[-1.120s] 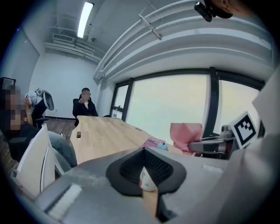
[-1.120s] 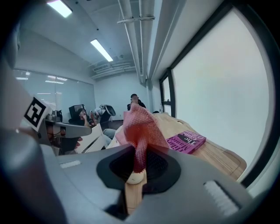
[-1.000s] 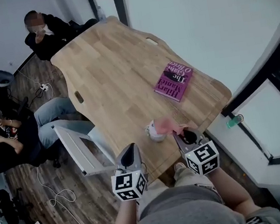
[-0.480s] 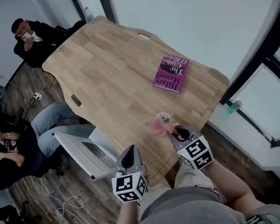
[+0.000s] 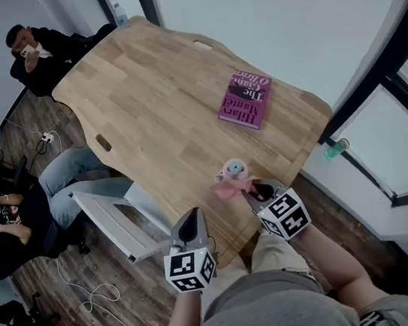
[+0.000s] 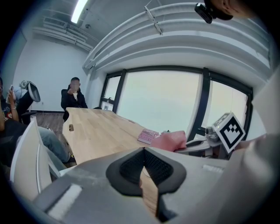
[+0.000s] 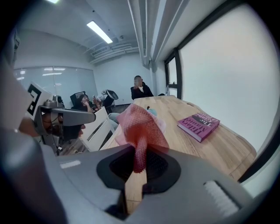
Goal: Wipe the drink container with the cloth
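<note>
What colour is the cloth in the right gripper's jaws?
The cloth is pinkish red with a fine mesh weave; the right gripper view shows it best.

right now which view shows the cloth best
The right gripper view: the cloth looms large, pinched by the right gripper. The head view shows it small; the left gripper view shows a distant pink lump.

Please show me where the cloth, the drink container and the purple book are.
cloth (image 7: pixel 142 127): right gripper view, the bunched middle of the mesh fabric.
drink container (image 5: pixel 233 168): head view, its round top.
purple book (image 5: pixel 245 99): head view, the middle of its cover.
</note>
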Demonstrator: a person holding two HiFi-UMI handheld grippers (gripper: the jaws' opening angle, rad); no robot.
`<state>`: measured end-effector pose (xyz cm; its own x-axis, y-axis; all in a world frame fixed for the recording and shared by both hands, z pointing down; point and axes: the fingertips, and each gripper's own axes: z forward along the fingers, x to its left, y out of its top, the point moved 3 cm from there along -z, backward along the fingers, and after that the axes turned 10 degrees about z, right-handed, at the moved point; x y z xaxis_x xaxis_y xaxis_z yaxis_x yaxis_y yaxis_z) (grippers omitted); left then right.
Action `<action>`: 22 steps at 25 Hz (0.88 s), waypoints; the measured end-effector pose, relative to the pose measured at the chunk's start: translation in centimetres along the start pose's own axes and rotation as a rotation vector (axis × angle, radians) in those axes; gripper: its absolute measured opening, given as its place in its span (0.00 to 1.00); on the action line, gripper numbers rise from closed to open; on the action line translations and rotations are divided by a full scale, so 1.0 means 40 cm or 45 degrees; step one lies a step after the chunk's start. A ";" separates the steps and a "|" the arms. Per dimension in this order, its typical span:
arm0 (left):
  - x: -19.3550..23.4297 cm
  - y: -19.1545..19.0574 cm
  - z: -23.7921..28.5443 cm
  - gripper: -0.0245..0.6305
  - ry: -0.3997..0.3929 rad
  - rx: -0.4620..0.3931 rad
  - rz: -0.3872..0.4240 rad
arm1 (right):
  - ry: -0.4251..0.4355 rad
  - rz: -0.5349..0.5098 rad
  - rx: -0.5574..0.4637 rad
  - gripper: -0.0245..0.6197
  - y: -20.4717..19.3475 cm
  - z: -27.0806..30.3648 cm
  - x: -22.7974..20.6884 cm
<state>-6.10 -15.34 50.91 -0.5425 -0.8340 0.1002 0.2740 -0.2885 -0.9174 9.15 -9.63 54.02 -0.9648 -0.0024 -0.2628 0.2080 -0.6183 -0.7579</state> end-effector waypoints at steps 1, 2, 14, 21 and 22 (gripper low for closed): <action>-0.001 0.000 0.002 0.04 -0.001 0.001 0.002 | 0.001 0.004 0.013 0.09 -0.005 0.004 -0.003; 0.000 -0.001 0.002 0.04 0.000 0.003 0.002 | 0.002 0.009 0.025 0.09 -0.010 0.008 -0.004; 0.010 -0.010 -0.001 0.04 0.022 0.013 -0.009 | 0.014 0.105 0.193 0.09 -0.081 0.060 -0.029; 0.010 -0.016 -0.003 0.04 0.024 0.025 -0.004 | -0.011 0.111 0.268 0.09 -0.128 0.095 -0.060; 0.011 -0.017 -0.004 0.04 0.025 0.028 -0.003 | -0.015 0.113 0.275 0.09 -0.134 0.101 -0.064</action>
<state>-6.65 -15.42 51.53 -0.5586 -0.8240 0.0949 0.2899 -0.3011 -0.9085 9.86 -9.49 61.19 -0.9464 -0.0724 -0.3147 0.2538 -0.7693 -0.5864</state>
